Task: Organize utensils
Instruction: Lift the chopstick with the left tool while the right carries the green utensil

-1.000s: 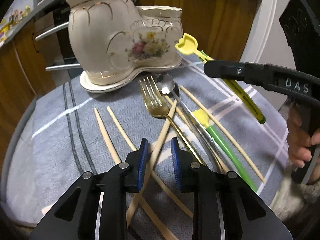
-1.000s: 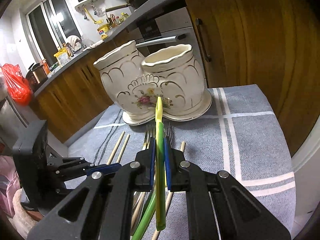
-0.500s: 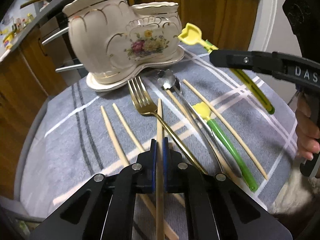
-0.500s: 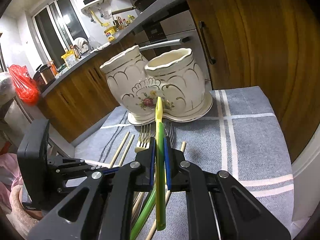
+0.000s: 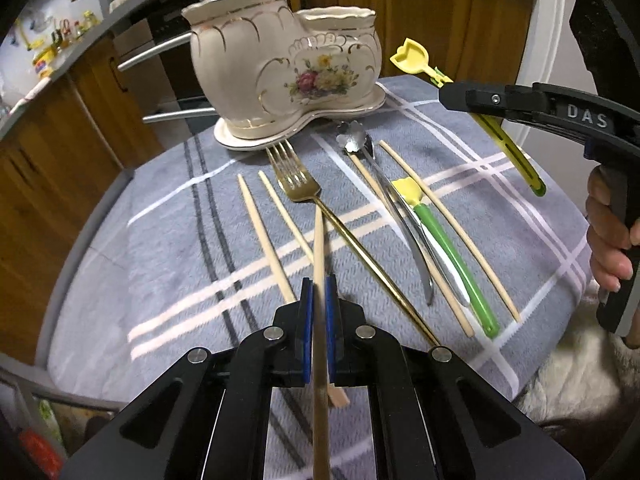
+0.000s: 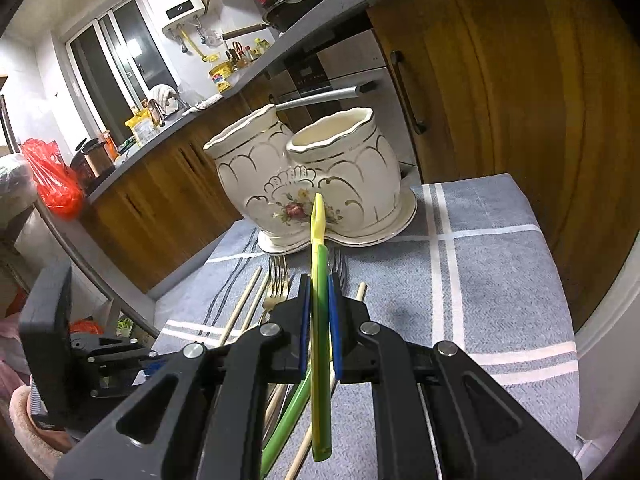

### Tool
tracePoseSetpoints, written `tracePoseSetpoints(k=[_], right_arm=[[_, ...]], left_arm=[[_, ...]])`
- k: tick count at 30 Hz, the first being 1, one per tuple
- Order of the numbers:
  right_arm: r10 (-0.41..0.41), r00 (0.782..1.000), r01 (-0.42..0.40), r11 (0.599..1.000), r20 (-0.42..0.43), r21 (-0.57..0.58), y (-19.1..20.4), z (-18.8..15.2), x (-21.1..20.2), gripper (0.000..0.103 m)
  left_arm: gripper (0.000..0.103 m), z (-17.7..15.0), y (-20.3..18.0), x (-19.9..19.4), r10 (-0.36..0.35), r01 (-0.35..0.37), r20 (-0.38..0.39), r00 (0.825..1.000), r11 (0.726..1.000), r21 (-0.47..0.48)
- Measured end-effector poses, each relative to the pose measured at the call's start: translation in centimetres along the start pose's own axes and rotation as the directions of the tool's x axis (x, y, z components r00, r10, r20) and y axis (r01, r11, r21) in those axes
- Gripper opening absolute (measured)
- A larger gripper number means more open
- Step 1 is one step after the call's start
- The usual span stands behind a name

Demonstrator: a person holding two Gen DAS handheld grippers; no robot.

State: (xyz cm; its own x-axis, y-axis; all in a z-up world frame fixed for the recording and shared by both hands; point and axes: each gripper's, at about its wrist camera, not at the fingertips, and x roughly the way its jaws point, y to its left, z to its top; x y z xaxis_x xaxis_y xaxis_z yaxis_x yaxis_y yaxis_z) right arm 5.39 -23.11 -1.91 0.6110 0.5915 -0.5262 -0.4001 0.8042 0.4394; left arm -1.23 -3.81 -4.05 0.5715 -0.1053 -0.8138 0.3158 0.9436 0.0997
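Note:
My left gripper (image 5: 319, 292) is shut on a wooden chopstick (image 5: 319, 240), which is lifted off the grey checked cloth (image 5: 160, 264) and points toward the cream flowered ceramic holder (image 5: 280, 68). My right gripper (image 6: 319, 292) is shut on a green and yellow plastic utensil (image 6: 319, 236), held in the air in front of the holder (image 6: 320, 176). In the left wrist view that utensil's yellow head (image 5: 412, 56) sticks out past the right gripper, to the right of the holder. On the cloth lie a gold fork (image 5: 296, 180), a silver spoon (image 5: 354, 138), a second green and yellow utensil (image 5: 440, 236) and several chopsticks (image 5: 260, 232).
The holder stands on a matching saucer (image 5: 240, 140) at the far edge of the cloth, with two open mouths on top. Wooden cabinets (image 6: 500, 80) and steel drawer handles (image 5: 152, 52) rise close behind it. A hand (image 5: 608, 236) grips the right tool's handle at the right edge.
My left gripper closed on the chopstick that lay between its fingers and raised it, pulling back from the cloth. The right gripper kept its utensil and barely moved.

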Motion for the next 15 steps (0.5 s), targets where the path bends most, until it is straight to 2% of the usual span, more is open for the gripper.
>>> tracePoseSetpoints(k=[6, 9, 11, 15], right_arm=[[0.001, 1.0, -0.001, 1.0, 0.016, -0.002, 0.0, -0.1, -0.7, 0.008], [0.014, 0.999, -0.014, 1.0, 0.042, 0.002, 0.0, 0.0, -1.2, 0.008], [0.016, 0.998, -0.016, 1.0, 0.064, -0.005, 0.1, 0.1, -1.6, 0.008], [0.022, 0.993, -0.019, 1.0, 0.119, -0.021, 0.5, 0.8, -2.4, 0.008]], left_arm=[[0.007, -0.8, 0.4, -1.9, 0.012, -0.011, 0.041, 0.999, 1.0, -0.028], [0.007, -0.4, 1.5, -3.0, -0.001, 0.012, 0.134, 0.991, 0.997, -0.076], [0.007, -0.2, 2.4, -3.8, -0.018, 0.044, 0.222, 0.975, 0.993, -0.112], [0.007, 0.6, 4.2, -4.8, -0.051, 0.12, 0.377, 0.925, 0.979, -0.162]])
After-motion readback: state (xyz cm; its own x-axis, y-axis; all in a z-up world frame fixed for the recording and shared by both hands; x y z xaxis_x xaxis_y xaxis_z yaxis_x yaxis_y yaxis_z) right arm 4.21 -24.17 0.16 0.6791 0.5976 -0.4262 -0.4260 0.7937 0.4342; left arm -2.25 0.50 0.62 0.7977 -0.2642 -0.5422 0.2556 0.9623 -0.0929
